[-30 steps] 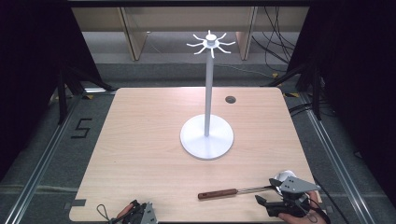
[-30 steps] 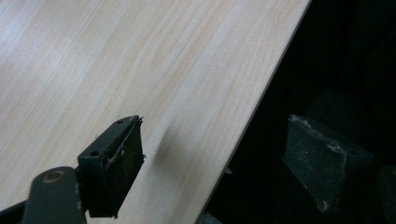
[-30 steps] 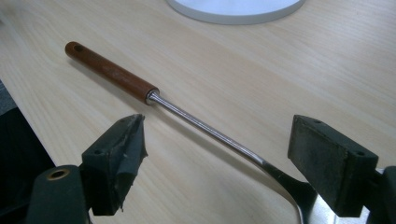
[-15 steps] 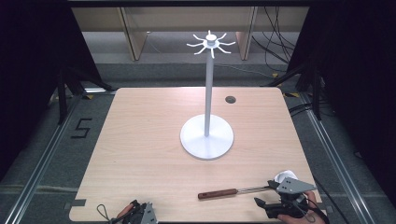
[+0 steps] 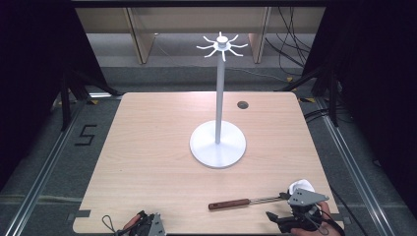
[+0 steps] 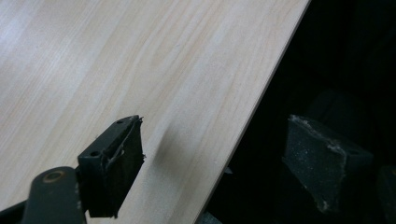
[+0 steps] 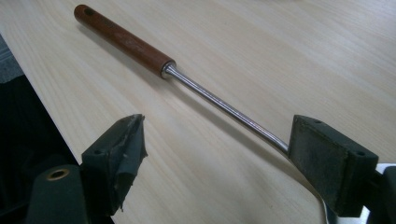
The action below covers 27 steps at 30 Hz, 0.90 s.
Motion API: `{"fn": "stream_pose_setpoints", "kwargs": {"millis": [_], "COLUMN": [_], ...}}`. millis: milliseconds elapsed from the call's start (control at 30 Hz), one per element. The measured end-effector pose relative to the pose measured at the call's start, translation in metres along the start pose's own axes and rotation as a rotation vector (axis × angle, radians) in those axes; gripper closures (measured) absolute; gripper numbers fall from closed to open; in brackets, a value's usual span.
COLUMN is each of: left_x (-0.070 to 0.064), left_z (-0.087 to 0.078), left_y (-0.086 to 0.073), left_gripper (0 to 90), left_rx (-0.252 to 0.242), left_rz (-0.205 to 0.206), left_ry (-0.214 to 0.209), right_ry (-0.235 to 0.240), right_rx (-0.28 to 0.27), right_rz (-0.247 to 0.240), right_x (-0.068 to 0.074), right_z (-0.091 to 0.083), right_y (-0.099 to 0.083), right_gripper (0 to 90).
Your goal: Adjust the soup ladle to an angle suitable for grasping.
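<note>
I had the right claw [image 5: 295, 216] low at the near right corner of the tabletop [image 5: 147, 147], its jaws standing well apart with nothing clamped between them. The utensil [image 5: 246, 202] lay flat on the wood in front of it, wooden handle [image 7: 122, 39] pointing toward the left side of the tabletop and the steel shaft [image 7: 224, 108] running back toward my claw. In the right gripper view the shaft passed through the gap and met the inner face of one jaw near its lower end, while the other jaw stood clear of it. What sort of head the utensil carried I could not tell; something white [image 5: 301, 186] showed by the claw in the high view.

I judged this to be the approach before the pick: lined up, not yet gripped. The next move called for centring the shaft between the pads, settling lower, and closing firmly, since a thin round shaft could roll or slip out.

The white stand [image 5: 218, 143] with its ring of hooks [image 5: 222, 45] stood mid-tabletop, well apart from the utensil; the hole in the handle's end suggested hanging it there. The left claw [image 6: 210, 149] sat idle at the near left edge, jaws wide, one over the wood and one beyond the edge.
</note>
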<state>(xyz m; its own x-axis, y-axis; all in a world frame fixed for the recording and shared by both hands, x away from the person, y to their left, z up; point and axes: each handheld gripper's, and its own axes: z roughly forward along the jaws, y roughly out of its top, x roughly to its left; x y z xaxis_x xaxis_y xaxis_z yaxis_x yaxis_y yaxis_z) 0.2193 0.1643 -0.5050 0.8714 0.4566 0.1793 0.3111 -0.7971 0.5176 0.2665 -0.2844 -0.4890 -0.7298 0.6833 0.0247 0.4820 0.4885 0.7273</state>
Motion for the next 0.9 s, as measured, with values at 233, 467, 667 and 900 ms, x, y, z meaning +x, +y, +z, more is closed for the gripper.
{"fn": "stream_pose_setpoints", "kwargs": {"millis": [233, 467, 667, 900], "left_x": [0.000, 0.000, 0.000, 0.001], "left_z": [0.001, 0.001, 0.001, 0.002], "left_y": [0.000, 0.000, 0.000, 0.000], "left_gripper": [19.0, 19.0, 19.0, 19.0], "left_rx": [0.002, 0.005, 0.005, 0.005], "left_rz": [-0.002, -0.005, -0.005, -0.006], "left_ry": [-0.002, -0.003, -0.003, 0.000], "right_ry": [0.024, 0.075, 0.062, 0.083], "right_rx": [0.012, 0.043, 0.080, 0.129], "right_rz": [-0.043, -0.132, -0.207, -0.291], "right_x": [0.004, 0.012, 0.022, 0.030], "right_z": [0.002, 0.010, 0.022, 0.041], "right_y": [0.004, 0.020, 0.035, 0.056], "right_gripper": [20.0, 28.0, 31.7, 39.9]}}
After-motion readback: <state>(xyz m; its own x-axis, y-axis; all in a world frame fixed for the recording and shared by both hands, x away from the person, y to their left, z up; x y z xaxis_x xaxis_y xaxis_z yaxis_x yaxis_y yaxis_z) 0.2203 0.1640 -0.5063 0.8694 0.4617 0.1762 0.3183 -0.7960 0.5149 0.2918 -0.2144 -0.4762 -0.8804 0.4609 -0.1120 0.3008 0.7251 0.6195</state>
